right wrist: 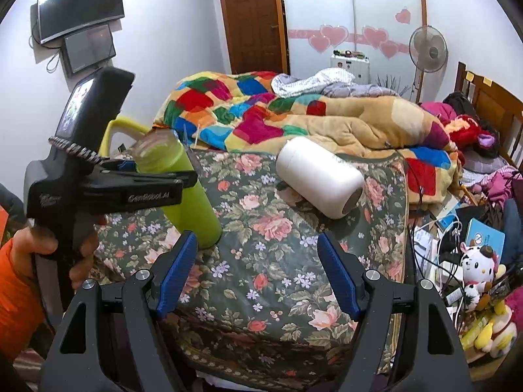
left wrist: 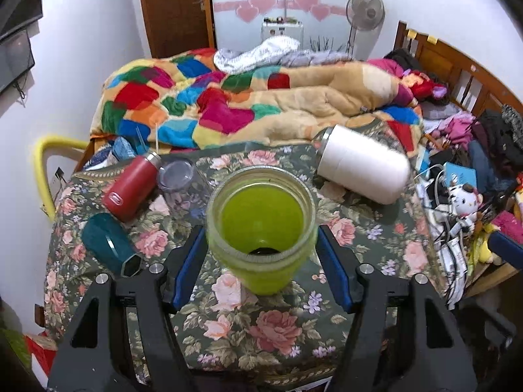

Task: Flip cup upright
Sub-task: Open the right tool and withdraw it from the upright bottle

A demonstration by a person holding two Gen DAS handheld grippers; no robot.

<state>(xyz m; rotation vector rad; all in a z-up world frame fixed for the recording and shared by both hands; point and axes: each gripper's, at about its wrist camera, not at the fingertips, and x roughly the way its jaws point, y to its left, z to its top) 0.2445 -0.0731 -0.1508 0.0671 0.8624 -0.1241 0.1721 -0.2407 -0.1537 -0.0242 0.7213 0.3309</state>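
Observation:
A lime-green cup (left wrist: pixel 261 228) stands upright on the floral tablecloth (left wrist: pixel 261 326), its open mouth up. My left gripper (left wrist: pixel 261 261) is open, its blue pads on either side of the cup with small gaps. In the right wrist view the green cup (right wrist: pixel 189 202) stands at the left with the left gripper around its upper part. My right gripper (right wrist: pixel 258 271) is open and empty above the cloth. A white cup (left wrist: pixel 362 166) lies on its side at the back right; it also shows in the right wrist view (right wrist: pixel 320 179).
A red bottle (left wrist: pixel 130 189), a clear cup (left wrist: pixel 183 183) and a teal cup (left wrist: pixel 111 245) lie on their sides at the left. A bed with a patchwork blanket (left wrist: pixel 228 104) is behind. Cables and a plush toy (right wrist: pixel 474 268) clutter the right.

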